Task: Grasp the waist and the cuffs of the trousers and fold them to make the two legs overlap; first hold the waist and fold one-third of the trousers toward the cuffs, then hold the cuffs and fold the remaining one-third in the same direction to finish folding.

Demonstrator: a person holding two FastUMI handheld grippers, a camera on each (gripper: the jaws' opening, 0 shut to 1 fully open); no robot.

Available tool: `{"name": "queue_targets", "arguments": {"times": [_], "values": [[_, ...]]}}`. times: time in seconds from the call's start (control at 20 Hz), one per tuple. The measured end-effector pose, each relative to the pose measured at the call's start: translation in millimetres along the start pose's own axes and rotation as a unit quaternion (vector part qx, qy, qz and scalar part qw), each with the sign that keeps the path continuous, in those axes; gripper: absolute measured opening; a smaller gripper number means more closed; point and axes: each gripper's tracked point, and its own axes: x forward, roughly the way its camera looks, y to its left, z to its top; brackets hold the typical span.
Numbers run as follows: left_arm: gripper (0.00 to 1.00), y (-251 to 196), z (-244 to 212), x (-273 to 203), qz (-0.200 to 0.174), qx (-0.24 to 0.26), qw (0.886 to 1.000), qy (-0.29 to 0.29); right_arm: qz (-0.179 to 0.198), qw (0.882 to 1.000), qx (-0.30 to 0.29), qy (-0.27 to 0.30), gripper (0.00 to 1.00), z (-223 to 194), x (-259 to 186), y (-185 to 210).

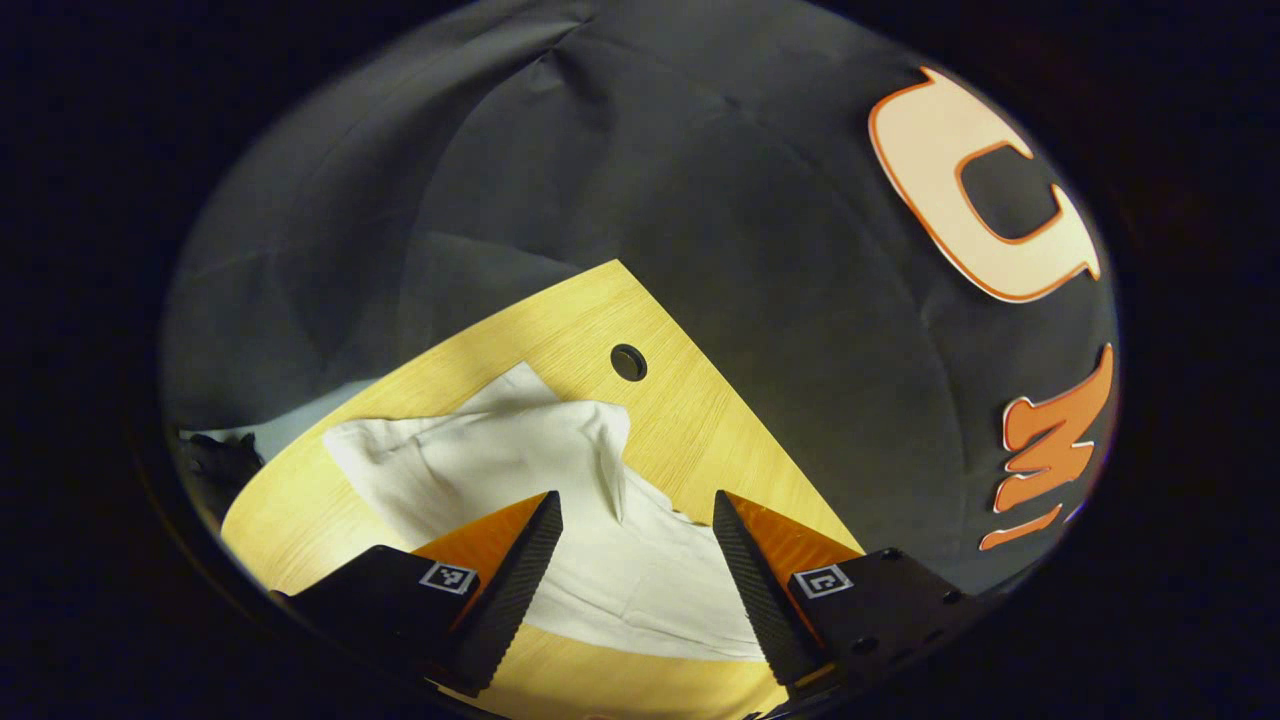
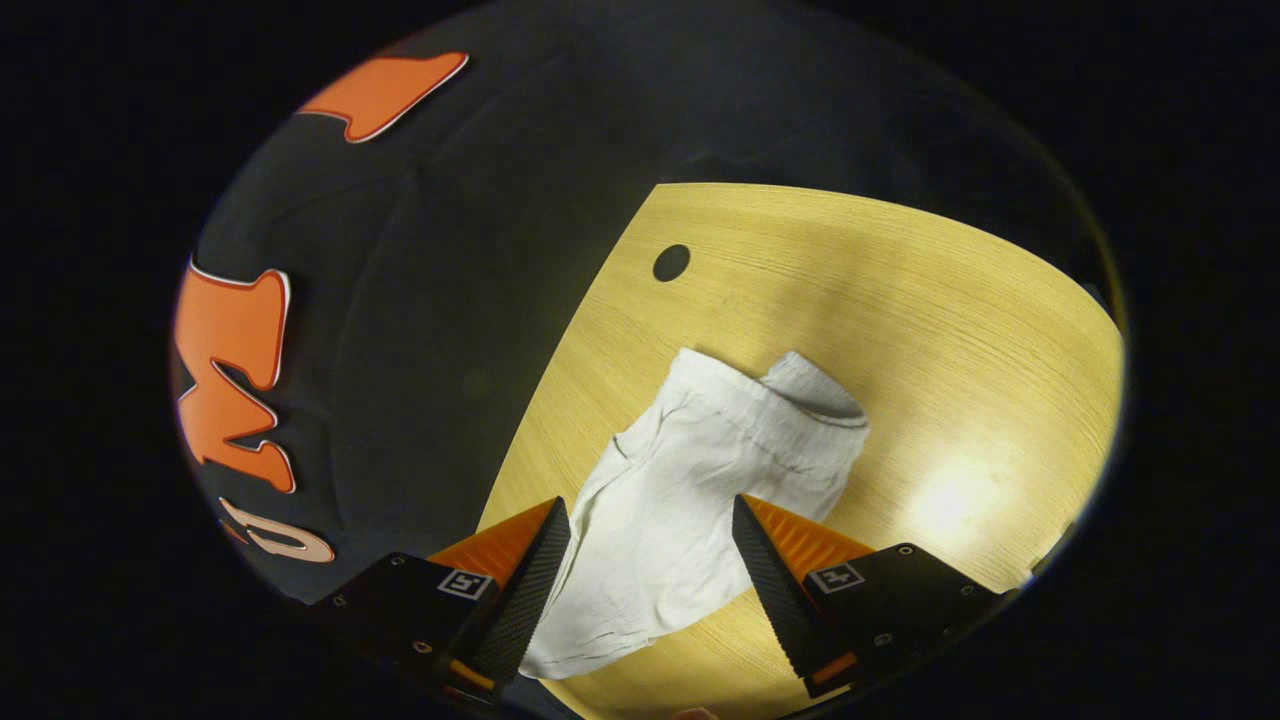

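White trousers (image 1: 520, 470) lie crumpled on the light wooden table (image 1: 690, 410). In the left gripper view a raised fold of cloth runs down toward the gap between the fingers. My left gripper (image 1: 637, 505) hangs open above the cloth with nothing between its fingers. In the right gripper view the trousers (image 2: 690, 470) stretch away from me, the elastic waist end at the far side. My right gripper (image 2: 650, 510) is open too, hovering over the near part of the cloth without touching it.
A round cable hole (image 1: 628, 362) pierces the table just beyond the trousers; the same hole (image 2: 671, 262) appears in the right gripper view. The table edge (image 2: 560, 370) runs close along the cloth's left side there. Bare wood (image 2: 960, 400) spreads to the right.
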Motion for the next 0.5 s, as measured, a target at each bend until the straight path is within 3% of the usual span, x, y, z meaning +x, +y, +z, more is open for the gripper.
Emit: {"name": "queue_targets", "arguments": {"times": [0.25, 0.5], "values": [[1.0, 22.3, -1.0, -28.8, 0.038, 0.058, 0.997, -0.043, -0.03, 0.999, 0.025, -0.01, 0.98, 5.5, 0.5, -55.5], [0.99, 21.9, -20.5, -37.3, 0.073, 0.09, 0.992, -0.058, -0.05, 0.998, 0.033, 0.0, 0.98, 12.7, 19.2, -86.3]]}}
